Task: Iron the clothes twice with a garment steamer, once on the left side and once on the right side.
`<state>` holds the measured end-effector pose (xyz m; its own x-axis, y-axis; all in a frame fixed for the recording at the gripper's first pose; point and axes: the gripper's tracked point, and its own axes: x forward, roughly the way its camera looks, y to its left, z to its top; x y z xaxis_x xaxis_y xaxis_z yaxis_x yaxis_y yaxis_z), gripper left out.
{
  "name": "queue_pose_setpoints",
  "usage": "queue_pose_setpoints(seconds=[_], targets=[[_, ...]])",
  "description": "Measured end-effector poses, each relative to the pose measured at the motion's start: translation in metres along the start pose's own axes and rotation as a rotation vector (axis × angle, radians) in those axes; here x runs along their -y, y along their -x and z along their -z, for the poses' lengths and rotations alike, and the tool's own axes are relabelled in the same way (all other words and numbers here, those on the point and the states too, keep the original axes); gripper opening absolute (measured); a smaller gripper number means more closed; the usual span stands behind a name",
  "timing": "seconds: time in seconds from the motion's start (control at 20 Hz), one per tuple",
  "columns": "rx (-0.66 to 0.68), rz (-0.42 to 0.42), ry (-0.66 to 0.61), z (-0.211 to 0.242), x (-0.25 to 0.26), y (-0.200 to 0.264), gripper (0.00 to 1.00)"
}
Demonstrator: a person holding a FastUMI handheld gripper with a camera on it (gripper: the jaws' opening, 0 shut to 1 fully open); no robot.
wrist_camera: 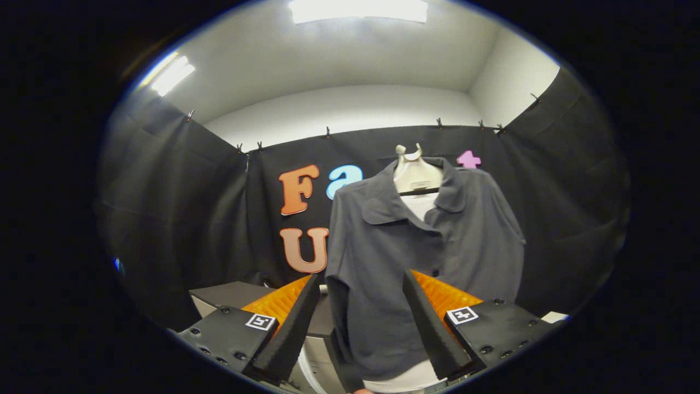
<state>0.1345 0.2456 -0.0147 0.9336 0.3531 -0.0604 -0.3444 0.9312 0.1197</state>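
Gripper view: I look forward along my gripper [361, 284], whose two fingers rise from about 7 and 5 o'clock and stand spread apart, released, with nothing pressed between them. Each finger carries a small square marker tag near its base.

Straight ahead, at about 12 o'clock from the fingertips and beyond them, a dark grey shirt [415, 257] hangs on a pale hanger [415, 172]. Its collar lies open, showing a white garment [421, 205] underneath, and the white hem shows again below the grey hem at 6 o'clock. The shirt's lower front appears in the gap between my fingers, but I cannot tell whether either finger touches the cloth. One short sleeve hangs at 9 o'clock of the shirt body, the other at 3 o'clock.

Behind the shirt, black cloth [175, 208] lines the booth on three sides. Above it is a white wall, and ceiling lights [358, 11] glow at 12 and 10 o'clock. A grey box-like surface [229, 295] sits low at 8 o'clock, beyond the left finger.
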Motion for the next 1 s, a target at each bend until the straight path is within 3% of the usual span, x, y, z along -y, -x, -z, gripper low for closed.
queue_pose_setpoints(seconds=[0.15,0.4,0.7,1.0], targets=[[-0.034,-0.078,-0.03,0.005,-0.044,-0.042,0.98],[-0.118,-0.12,0.018,0.026,-0.093,-0.129,0.98],[-0.275,-0.046,0.17,0.091,-0.124,-0.265,0.98],[-0.474,0.0,0.301,0.177,-0.114,-0.358,0.98]])
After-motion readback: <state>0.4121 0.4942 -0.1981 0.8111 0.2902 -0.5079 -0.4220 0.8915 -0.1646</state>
